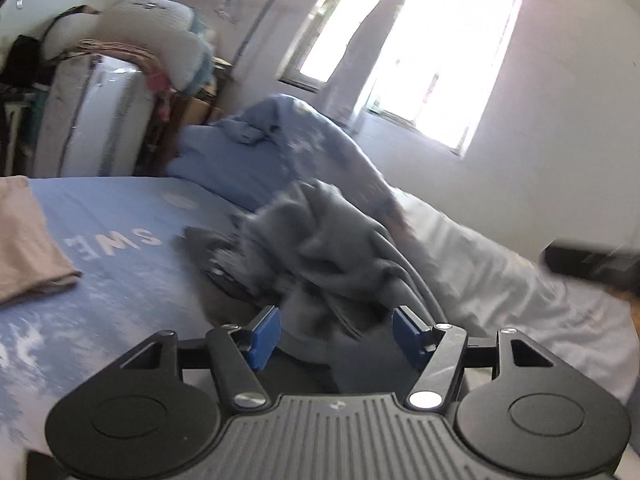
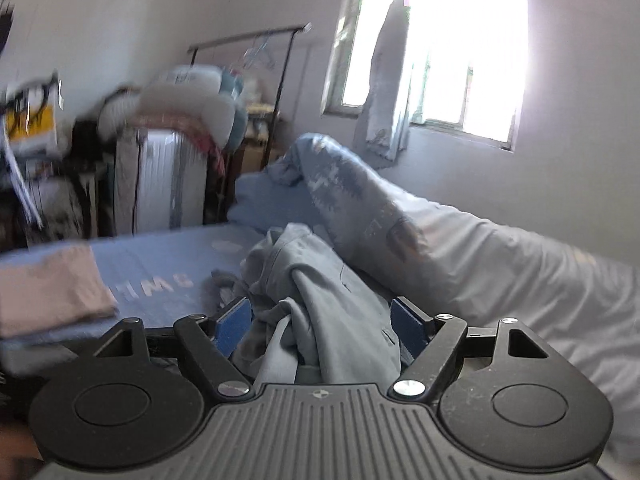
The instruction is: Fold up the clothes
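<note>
A crumpled grey-blue garment (image 1: 320, 240) lies in a heap on the blue bed sheet (image 1: 120, 248). My left gripper (image 1: 336, 336) stands open just in front of the heap, and loose folds of the cloth reach between its blue pads (image 1: 264, 336) without being pinched. In the right wrist view the same garment (image 2: 320, 300) bunches up between the spread jaws of my right gripper (image 2: 320, 328). Both pad faces show beside the cloth, so the gripper is open. A folded pinkish-beige garment (image 1: 24, 240) (image 2: 48, 288) rests on the sheet at the left.
A rolled light duvet (image 1: 480, 272) (image 2: 480, 248) runs along the right side of the bed, with a blue pillow (image 1: 224, 164) at its far end. Piled bedding and a clothes rack (image 1: 120, 60) stand behind the bed. A bright window (image 1: 440, 60) is at the right.
</note>
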The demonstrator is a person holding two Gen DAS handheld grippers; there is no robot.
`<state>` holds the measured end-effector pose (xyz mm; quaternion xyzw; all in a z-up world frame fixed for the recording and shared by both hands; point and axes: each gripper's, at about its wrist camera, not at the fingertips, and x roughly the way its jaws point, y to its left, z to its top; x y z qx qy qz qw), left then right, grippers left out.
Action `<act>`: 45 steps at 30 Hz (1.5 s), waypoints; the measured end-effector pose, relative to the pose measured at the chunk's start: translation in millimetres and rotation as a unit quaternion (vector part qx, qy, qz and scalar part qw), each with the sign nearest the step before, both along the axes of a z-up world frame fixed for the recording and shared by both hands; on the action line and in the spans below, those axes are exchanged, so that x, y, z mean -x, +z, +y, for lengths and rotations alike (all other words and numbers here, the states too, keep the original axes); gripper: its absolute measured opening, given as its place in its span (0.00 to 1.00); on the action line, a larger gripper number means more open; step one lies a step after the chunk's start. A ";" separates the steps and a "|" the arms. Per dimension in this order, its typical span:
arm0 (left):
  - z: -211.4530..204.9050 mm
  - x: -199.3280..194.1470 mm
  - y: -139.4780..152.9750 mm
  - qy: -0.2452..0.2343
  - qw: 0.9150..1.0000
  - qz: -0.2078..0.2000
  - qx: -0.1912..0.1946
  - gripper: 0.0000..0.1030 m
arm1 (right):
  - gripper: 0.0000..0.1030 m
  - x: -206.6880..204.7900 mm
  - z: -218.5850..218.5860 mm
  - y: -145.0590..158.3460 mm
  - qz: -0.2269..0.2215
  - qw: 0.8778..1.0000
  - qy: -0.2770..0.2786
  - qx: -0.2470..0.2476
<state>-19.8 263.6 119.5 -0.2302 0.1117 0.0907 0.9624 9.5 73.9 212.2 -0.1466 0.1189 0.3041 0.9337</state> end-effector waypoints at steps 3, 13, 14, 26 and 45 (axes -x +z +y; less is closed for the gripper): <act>22.5 4.7 3.0 0.019 0.999 -0.007 0.025 0.62 | 0.76 -22.9 33.1 -14.2 0.010 0.999 0.005 0.039; 72.7 10.3 -6.1 0.051 0.995 0.003 0.088 0.65 | 0.74 -106.3 97.3 -66.7 0.021 0.993 -0.024 0.112; 74.2 10.2 -6.8 0.052 0.994 0.003 0.093 0.65 | 0.73 -112.0 102.6 -70.8 0.019 0.992 -0.027 0.119; 61.6 6.5 -6.1 0.049 0.997 0.008 0.065 0.65 | 0.17 -129.5 130.8 -91.8 -0.011 0.983 -0.058 0.175; 28.0 -19.3 -16.8 0.013 0.996 0.025 0.088 0.65 | 0.05 -26.1 -144.3 -62.3 -0.013 0.966 -0.260 -0.004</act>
